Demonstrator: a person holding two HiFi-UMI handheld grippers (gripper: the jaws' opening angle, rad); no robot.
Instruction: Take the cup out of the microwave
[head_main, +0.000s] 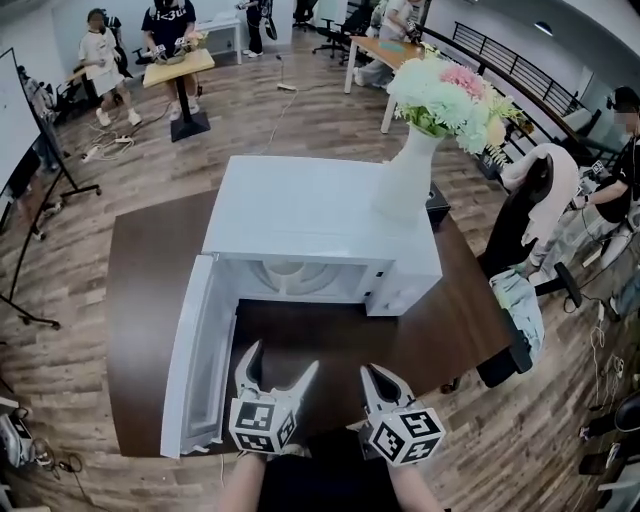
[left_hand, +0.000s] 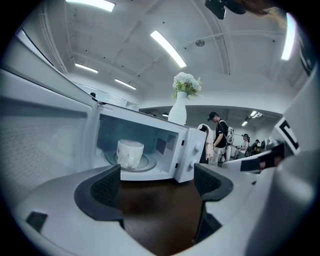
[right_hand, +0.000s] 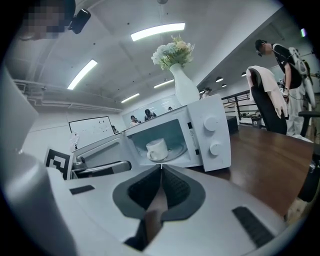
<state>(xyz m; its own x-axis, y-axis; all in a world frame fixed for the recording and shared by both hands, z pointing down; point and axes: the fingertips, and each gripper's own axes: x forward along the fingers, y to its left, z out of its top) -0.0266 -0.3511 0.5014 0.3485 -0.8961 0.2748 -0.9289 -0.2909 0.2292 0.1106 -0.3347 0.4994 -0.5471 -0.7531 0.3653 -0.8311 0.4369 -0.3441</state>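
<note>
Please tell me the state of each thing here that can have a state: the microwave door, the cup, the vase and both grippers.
Microwave door: fully open, swung to the left.
Cup: upright on the turntable inside the microwave, not held.
Vase: upright on top of the microwave, with flowers in it.
Left hand-held gripper: open, nothing between its jaws.
Right hand-held gripper: shut, holding nothing.

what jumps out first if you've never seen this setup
A white microwave sits on a dark wooden table, door swung open to the left, a white cup on the turntable inside. A white vase of flowers stands on top of it. Nearest the camera, the left hand-held gripper is open, the right hand-held gripper shut.
</note>
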